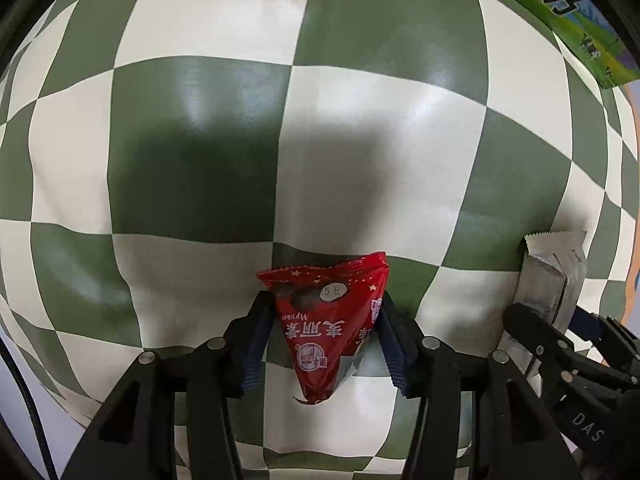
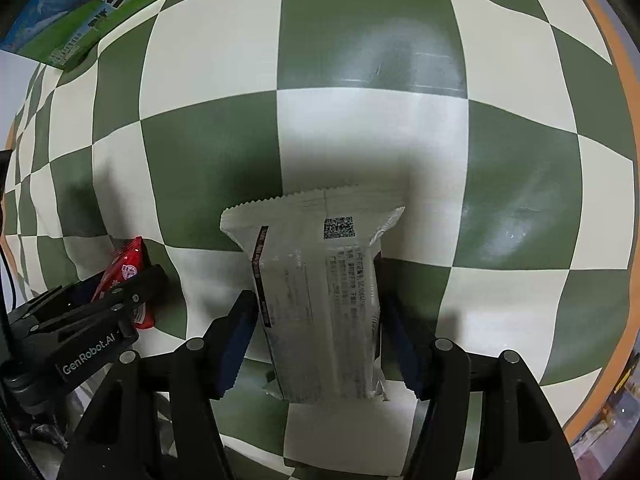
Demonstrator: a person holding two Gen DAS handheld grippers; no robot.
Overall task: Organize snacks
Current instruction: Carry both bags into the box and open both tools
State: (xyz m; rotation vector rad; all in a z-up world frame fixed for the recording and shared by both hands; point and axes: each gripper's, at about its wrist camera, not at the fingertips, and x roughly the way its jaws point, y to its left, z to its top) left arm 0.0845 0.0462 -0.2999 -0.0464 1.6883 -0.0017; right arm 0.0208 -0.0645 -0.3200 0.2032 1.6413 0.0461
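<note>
green-and-cream checkered cloth (image 1: 192, 152) fills the background in both views.

left wrist view: left gripper (image 1: 326, 340) is closed on the red triangular snack packet (image 1: 328, 320), pads pressing both sides, packet raised above the cloth. a green and blue carton (image 1: 560, 12) lies at the upper right edge. the right gripper is visible at the right edge.

right wrist view: right gripper (image 2: 316, 340) clamps the silver snack pouch (image 2: 316, 292), serrated seal pointing away, also clear of the cloth. the same carton sits at upper left.

progress, as a judgement: both snacks are picked up; neither is placed. no sorted group or container interior is visible, so placement remains outstanding.
</note>
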